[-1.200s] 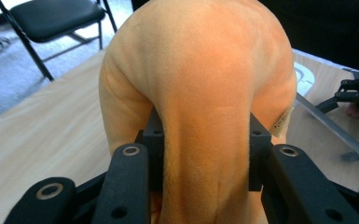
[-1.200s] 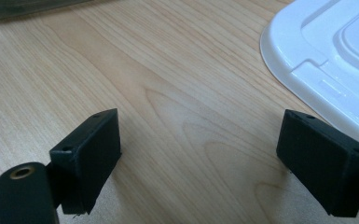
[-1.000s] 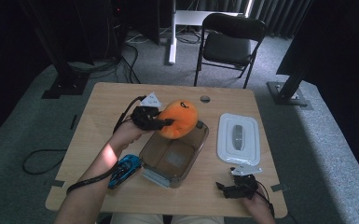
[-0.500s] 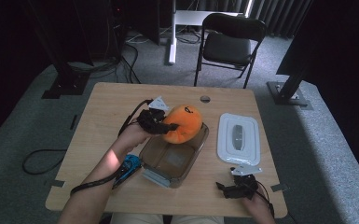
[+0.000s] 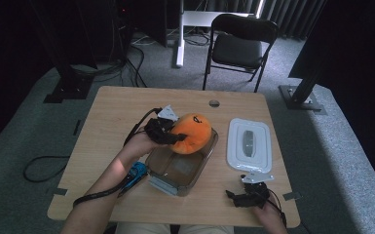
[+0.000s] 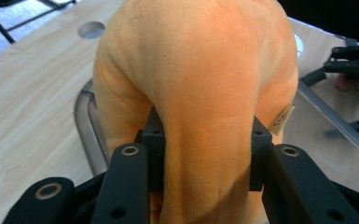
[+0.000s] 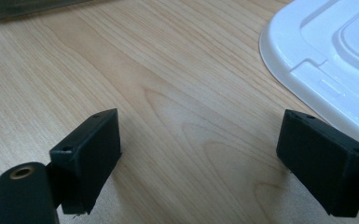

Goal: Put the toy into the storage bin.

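1. High view: left gripper [image 5: 168, 132] pinches orange plush toy [image 5: 191, 132] over far end of clear plastic container [image 5: 161, 181]; nothing else visible in the container. White lid [image 5: 249, 144] lies beside it on wooden table [image 5: 112, 112]. Blue toy [image 5: 137, 172] near container's left edge. Right gripper [image 5: 246, 197] rests near front edge.
2. Left gripper view: jaws squeeze plush toy [image 6: 200, 88], container rim [image 6: 81, 119] below.
3. Right gripper view: jaws spread wide, nothing between; lid [image 7: 335, 60] just beside.
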Demonstrator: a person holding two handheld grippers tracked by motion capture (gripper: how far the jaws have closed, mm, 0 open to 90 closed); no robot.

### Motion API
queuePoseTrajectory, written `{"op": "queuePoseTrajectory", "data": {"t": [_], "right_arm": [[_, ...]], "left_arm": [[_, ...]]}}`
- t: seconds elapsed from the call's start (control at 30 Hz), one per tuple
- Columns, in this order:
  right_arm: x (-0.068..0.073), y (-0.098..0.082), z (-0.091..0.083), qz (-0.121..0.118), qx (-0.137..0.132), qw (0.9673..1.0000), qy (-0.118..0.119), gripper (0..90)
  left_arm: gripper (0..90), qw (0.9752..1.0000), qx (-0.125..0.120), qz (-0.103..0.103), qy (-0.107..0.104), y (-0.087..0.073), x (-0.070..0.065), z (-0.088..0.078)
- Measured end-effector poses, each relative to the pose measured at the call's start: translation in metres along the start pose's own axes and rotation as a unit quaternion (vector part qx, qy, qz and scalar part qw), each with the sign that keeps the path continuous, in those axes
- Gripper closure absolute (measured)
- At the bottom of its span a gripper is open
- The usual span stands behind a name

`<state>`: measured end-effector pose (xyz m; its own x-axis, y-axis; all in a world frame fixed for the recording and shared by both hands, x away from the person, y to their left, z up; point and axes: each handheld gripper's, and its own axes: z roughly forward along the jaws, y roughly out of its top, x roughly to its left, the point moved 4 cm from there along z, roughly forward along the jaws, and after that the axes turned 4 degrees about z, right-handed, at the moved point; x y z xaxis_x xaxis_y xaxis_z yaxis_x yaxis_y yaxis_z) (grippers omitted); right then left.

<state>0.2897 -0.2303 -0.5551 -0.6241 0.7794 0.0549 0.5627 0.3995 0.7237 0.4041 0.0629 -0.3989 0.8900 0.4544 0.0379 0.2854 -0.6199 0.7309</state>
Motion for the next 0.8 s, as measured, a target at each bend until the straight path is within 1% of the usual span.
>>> {"op": "queuePoseTrajectory", "data": {"t": [0.2, 0.37, 0.53, 0.73, 0.8], "right_arm": [[0.000, 0.000, 0.000, -0.001, 0.000, 1.0000, 0.000, 13.1], [0.000, 0.000, 0.000, -0.001, 0.000, 1.0000, 0.000, 13.1], [0.000, 0.000, 0.000, 0.000, 0.000, 1.0000, 0.000, 13.1], [0.000, 0.000, 0.000, 0.000, 0.000, 1.0000, 0.000, 13.2], [0.000, 0.000, 0.000, 0.000, 0.000, 1.0000, 0.000, 13.2]], "left_arm": [[64.5, 0.9999, 0.011, 0.001, -0.003, -0.004, -0.002, 0.004], [64.4, 0.9997, 0.025, 0.007, 0.001, -0.004, -0.003, 0.008], [63.5, 0.9992, 0.038, 0.013, 0.002, -0.008, -0.003, 0.014], [63.3, 0.9988, 0.049, 0.009, 0.005, -0.012, -0.002, 0.018], [63.1, 0.9985, 0.053, 0.013, 0.007, -0.012, -0.002, 0.019]]}}
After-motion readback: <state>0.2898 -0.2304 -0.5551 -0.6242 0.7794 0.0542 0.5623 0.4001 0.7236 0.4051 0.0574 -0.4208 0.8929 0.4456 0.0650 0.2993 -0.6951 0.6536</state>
